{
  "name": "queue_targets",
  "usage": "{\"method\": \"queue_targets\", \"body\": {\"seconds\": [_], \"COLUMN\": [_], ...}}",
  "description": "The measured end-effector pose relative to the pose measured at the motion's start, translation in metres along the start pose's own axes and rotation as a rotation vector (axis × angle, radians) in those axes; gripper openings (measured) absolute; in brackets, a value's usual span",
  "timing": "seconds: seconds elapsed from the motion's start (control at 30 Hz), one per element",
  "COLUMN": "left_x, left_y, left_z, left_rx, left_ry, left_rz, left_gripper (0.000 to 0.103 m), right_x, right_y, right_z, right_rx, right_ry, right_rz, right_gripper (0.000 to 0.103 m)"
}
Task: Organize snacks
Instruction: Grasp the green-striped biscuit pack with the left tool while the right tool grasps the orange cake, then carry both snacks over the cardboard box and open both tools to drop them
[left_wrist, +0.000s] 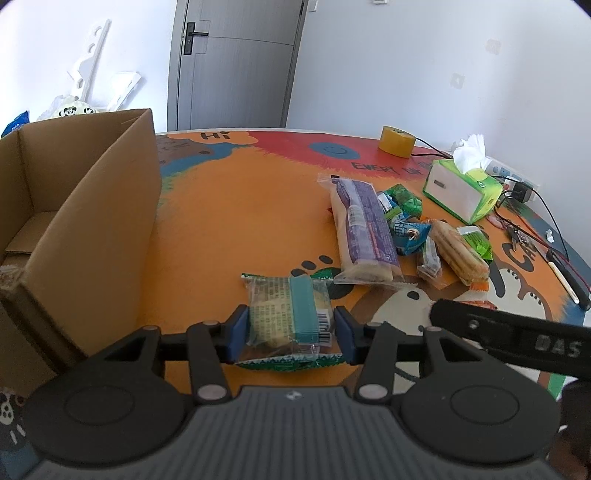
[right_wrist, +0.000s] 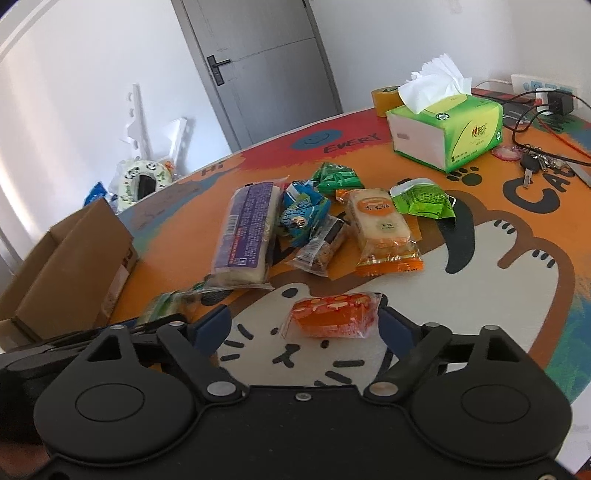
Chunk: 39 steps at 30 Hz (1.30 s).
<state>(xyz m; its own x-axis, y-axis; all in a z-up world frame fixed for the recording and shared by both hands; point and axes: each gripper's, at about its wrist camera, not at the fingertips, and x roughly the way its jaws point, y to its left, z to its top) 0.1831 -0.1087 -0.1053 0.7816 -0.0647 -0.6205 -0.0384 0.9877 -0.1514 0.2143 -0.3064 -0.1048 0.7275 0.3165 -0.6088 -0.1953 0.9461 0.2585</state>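
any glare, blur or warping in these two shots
Left wrist view: fisheye bends the door and table edge; snacks sharp, no strong glare. Right wrist view: same warping, tilted; bright light washes out the left wall; tissue box crisp.

- Green tissue box (right_wrist: 448, 129), white tissue sticking up, far right on the cartoon-printed table (right_wrist: 461, 295).
- Yellow tape roll (left_wrist: 397, 141) beyond it.
- Keys (right_wrist: 533, 164) and black cables (right_wrist: 532, 110) right of the box.
- Grey door (left_wrist: 236, 62) behind.

Relative to the left gripper (left_wrist: 290, 334): cardboard box (left_wrist: 92, 221) to its left, snack pile (left_wrist: 399, 229) ahead to the right, tissue box (left_wrist: 461, 184) beyond the pile.
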Motion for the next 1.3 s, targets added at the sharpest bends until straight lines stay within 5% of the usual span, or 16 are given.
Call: {"method": "queue_targets", "body": {"seconds": [0.13,0.27,0.37,1.3], "left_x": [0.002,0.005,0.008,-0.058], "left_y": [-0.001,-0.004,-0.007,0.003], "left_z": [-0.001,-0.001,-0.002,0.026], "left_rx": [0.022,0.044,0.060,0.020], "left_ry": [-0.002,-0.006,-0.016,-0.171], "left_rz": [0.013,0.035,0.049,-0.015], "left_gripper": [0.049,0.052,0.053,0.048], "right_x": [0.006,0.006,0.003,-0.047], "right_y": [0.007,0.014,0.009,0.032], "right_z": [-0.002,-0.003,-0.002,0.014], "right_rx": [-0.049,-0.107,-0.085,-0.053], "right_ry": [-0.004,-0.004,0.000,-0.128], "right_rz": [-0.059,-0.128,-0.115,0.045], "right_gripper": [0.088,0.058,0.054,0.052]}}
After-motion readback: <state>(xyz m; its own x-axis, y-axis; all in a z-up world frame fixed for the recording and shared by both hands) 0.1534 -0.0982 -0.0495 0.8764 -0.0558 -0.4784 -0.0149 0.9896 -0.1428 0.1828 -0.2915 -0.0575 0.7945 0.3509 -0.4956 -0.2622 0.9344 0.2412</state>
